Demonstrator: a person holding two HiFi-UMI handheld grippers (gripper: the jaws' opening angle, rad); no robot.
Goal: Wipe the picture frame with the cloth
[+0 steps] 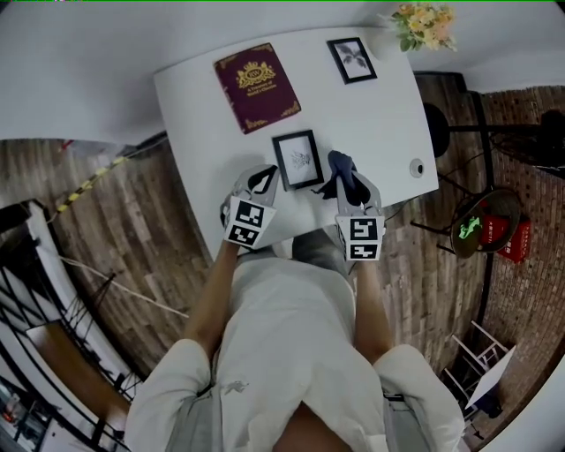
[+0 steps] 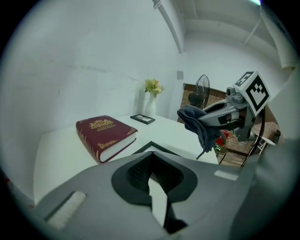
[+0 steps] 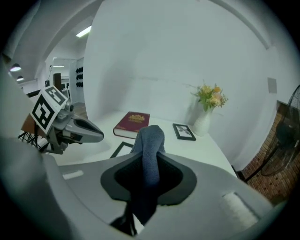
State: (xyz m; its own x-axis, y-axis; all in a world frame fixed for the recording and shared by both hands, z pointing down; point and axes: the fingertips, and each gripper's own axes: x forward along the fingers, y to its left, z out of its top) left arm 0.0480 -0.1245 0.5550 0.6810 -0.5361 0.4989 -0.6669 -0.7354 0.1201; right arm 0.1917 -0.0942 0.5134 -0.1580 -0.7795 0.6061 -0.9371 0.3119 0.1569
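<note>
A small black picture frame (image 1: pixel 297 159) lies flat on the white table (image 1: pixel 380 124), between my two grippers. Its corner shows just past the left jaws (image 2: pixel 149 146) and left of the cloth in the right gripper view (image 3: pixel 121 149). My right gripper (image 1: pixel 347 183) is shut on a dark blue cloth (image 1: pixel 341 169), which stands bunched between the jaws (image 3: pixel 149 152) and hangs beside the frame's right edge. My left gripper (image 1: pixel 262 179) hovers at the frame's left edge, shut with nothing in it; its jaws meet at the tip (image 2: pixel 151 157).
A red book (image 1: pixel 257 86) lies at the table's far left. A second black frame (image 1: pixel 351 60) lies at the back right, near a vase of flowers (image 1: pixel 424 25). A small round object (image 1: pixel 417 168) sits by the right edge. A fan (image 2: pixel 201 91) stands past the table.
</note>
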